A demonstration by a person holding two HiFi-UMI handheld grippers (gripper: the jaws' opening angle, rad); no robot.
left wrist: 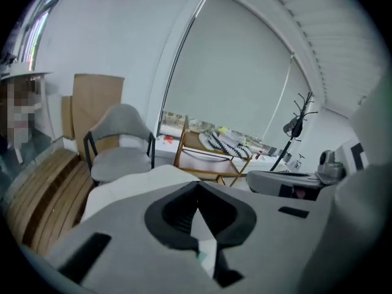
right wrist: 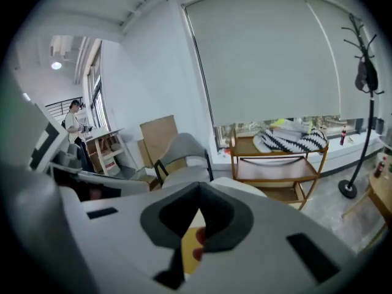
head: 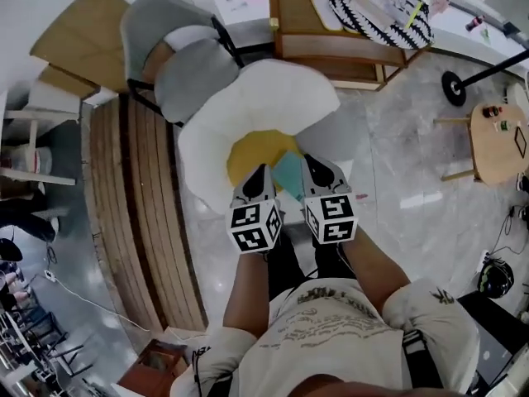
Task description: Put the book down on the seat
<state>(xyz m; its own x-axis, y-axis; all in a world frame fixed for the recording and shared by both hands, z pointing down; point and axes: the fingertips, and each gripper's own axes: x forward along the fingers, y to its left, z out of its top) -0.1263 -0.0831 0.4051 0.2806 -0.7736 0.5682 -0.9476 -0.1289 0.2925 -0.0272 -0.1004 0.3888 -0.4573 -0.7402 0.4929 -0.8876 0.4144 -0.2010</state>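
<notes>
A white, egg-shaped seat (head: 248, 98) with a yellow middle (head: 248, 151) stands just in front of me. A teal book (head: 289, 176) lies flat on its near part, at the edge of the yellow patch. My left gripper (head: 259, 172) hovers at the book's left side and my right gripper (head: 315, 162) at its right side. Both are shut, and neither has the book between its jaws. In the left gripper view the shut jaws (left wrist: 197, 192) point over the white seat (left wrist: 122, 185), with a sliver of teal below them. In the right gripper view the right gripper (right wrist: 199, 192) shows yellow under it.
A grey chair (head: 178, 56) stands behind the seat, with a slatted wooden bench (head: 140, 205) to its left. A wooden shelf cart (head: 331, 31) holds a striped cushion (head: 380, 11). A coat stand base (head: 453, 88) and a small wooden table (head: 496, 139) are at right. A person (right wrist: 76, 124) stands far off.
</notes>
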